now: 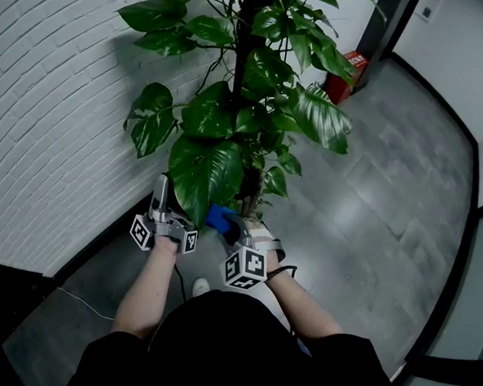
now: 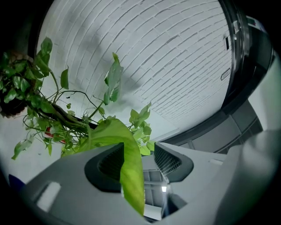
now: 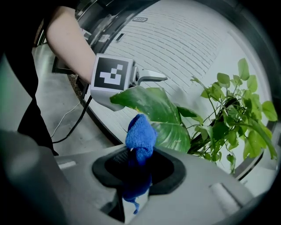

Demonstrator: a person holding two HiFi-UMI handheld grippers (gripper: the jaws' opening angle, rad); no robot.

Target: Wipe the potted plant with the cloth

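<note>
The cloth (image 3: 140, 138), blue and fluffy, is pinched between the closed jaws of the right gripper (image 3: 139, 163). A bunched end sticks out past the tips, just beside a large leaf (image 1: 204, 171) low on the potted plant (image 1: 256, 91). Whether the cloth touches that leaf cannot be made out.

The plant stands against a white brick wall (image 1: 52, 95) on a grey floor (image 1: 388, 205). Its top is cut off by the edge of the head view, and its pot is hidden under the foliage (only a dark stem shows, running down the middle).

The left gripper (image 2: 138, 158) has its jaws set wide, with the leaf's tip hanging between the pads. The leaf lies close along one pad while the other stands clear of it, so nothing is clamped.

Behind the plant a red box (image 1: 349, 72) sits on the floor, partly screened by leaves, its contents not visible.
</note>
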